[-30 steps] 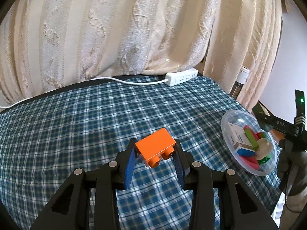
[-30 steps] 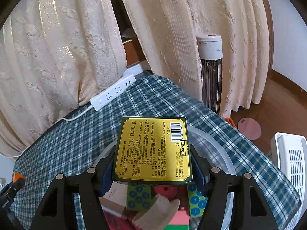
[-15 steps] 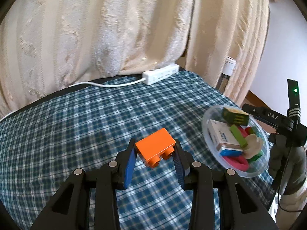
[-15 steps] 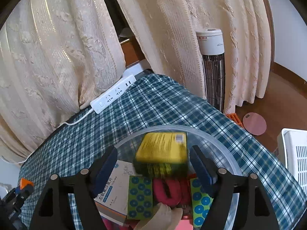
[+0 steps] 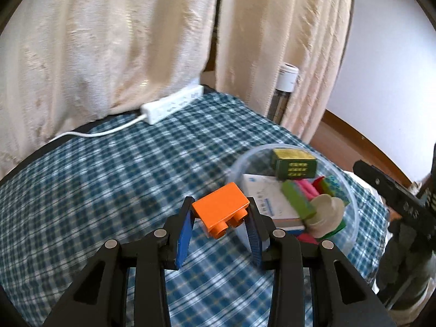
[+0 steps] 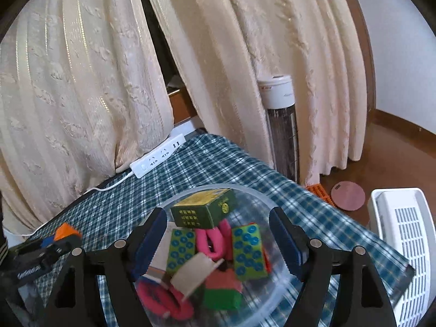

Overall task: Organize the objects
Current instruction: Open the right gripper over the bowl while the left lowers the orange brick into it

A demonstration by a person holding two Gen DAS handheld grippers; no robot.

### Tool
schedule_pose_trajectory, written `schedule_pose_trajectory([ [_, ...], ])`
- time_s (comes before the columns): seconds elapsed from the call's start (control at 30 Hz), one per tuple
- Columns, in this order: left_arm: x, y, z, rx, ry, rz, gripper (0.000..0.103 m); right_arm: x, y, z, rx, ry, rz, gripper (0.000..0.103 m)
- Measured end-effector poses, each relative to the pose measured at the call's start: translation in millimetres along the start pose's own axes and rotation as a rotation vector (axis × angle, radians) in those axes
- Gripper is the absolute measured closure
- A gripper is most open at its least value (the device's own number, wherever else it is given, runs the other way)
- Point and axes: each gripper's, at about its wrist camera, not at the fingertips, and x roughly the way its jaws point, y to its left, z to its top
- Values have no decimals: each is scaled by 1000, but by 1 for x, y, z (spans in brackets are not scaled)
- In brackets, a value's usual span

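Left gripper point(image 5: 220, 230): fingers clenched on the orange brick point(image 5: 221, 209), studs facing the camera, brick held clear of the checked cloth point(image 5: 114, 190). Compared with a second ago, the clear bowl point(image 5: 351, 226) has come from the far right edge of this view to just right of the brick; the hand has swung toward it. Brick is not yet over the rim.

Bowl contents, left view: green-and-yellow box point(image 5: 295, 163) on top at the back, white carton point(image 5: 265, 193), green block point(image 5: 298, 200), cream cap point(image 5: 325, 212), pink pieces beneath.

Right gripper point(image 6: 218, 239): fingers released, spread wide, nothing between the pads. A second ago they were clamped on the green-and-yellow box point(image 6: 205, 209); half a second ago it was dropping; it now rests in the clear bowl point(image 6: 261, 199) on the pink rings point(image 6: 214, 238) and dotted blocks point(image 6: 246, 250).

Meaning for the task: box is sorted. Orange brick looks like the next item for the bowl, still in hand near the rim. Right gripper sits over the bowl, so it probably needs to clear out first.

White power strip point(image 6: 158, 160) at the back of the counter, untouched
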Motion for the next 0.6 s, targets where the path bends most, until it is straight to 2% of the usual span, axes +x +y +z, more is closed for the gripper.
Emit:
schedule_pose_trajectory([
  [0.3,34,-38,12,58,46,-60,65,-14,-16,-8,13,-25,-6,22],
  [0.5,53,-48,17,47,72,-80,64,-16,-25,-12,29,-19,2,22],
  [0.53,56,-48,18,39,78,-85,62,-16,-26,-13,33,-18,2,22],
  [0.6,61,-48,18,20,88,-91,47,-16,-29,-15,39,-15,3,22],
])
